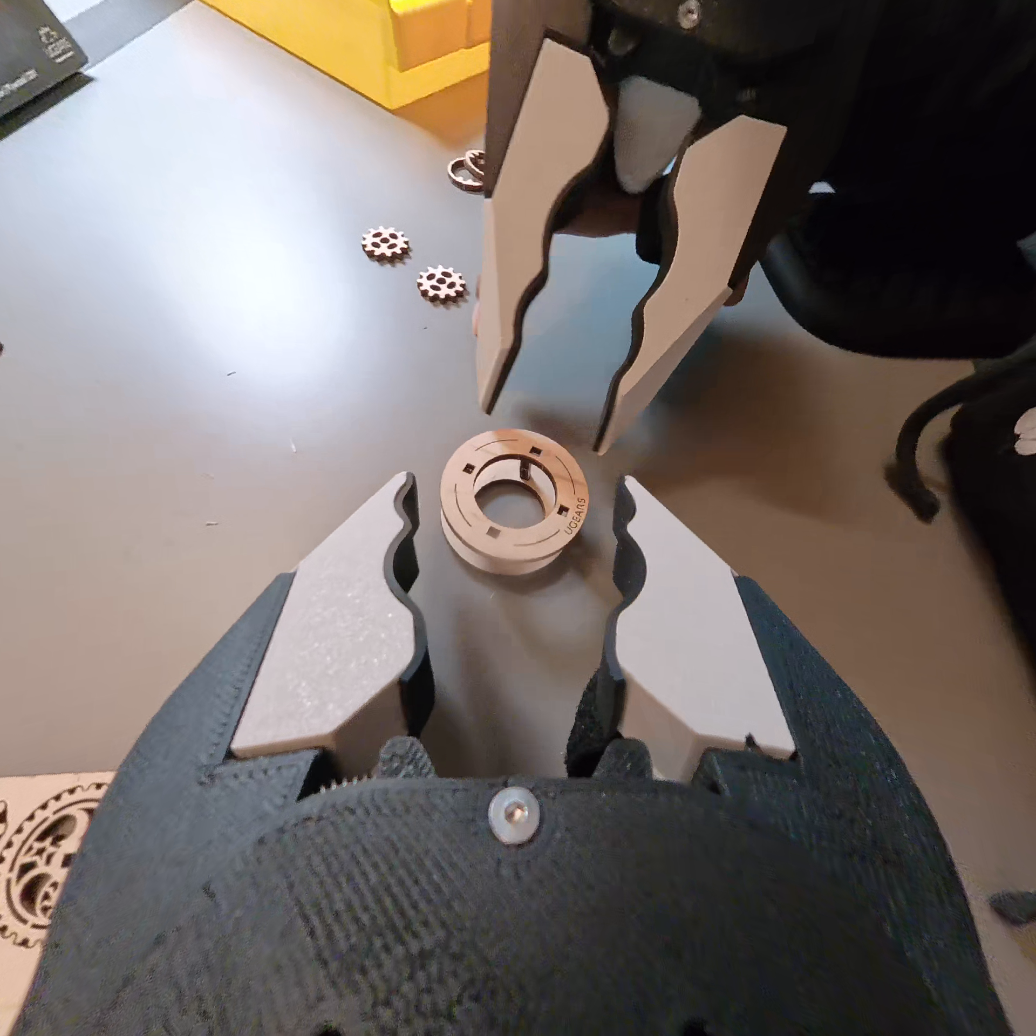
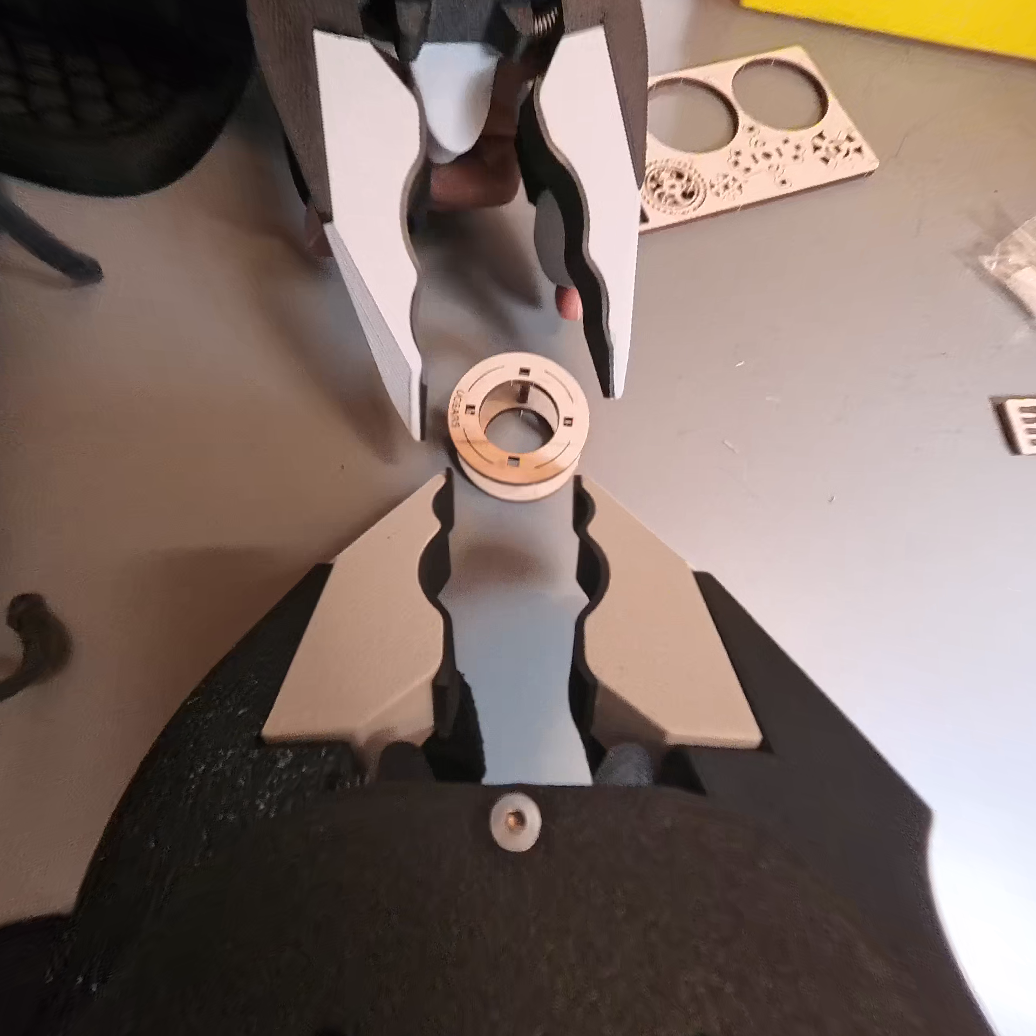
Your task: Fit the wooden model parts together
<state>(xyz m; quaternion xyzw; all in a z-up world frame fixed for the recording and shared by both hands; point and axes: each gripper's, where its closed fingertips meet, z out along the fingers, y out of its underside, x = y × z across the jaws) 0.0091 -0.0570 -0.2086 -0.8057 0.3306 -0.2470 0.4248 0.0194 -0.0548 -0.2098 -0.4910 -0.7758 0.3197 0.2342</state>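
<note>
A round wooden spool-like ring, made of stacked discs with a centre hole, lies flat on the grey table. My left gripper is open and empty, its tips on either side of the ring's near edge. My right gripper comes from the far side, open and empty, tips just beyond the ring. In the right wrist view the ring lies just past my open right gripper, with the left gripper opposite. Two small wooden gears lie farther left.
A yellow box stands at the back, small wooden rings near it. A wooden parts sheet with cut-outs lies to the right in the right wrist view, its corner at lower left. A black booklet lies far left. A plastic bag lies right. Only a small space, under 4 cm, lies between the two pairs of fingers.
</note>
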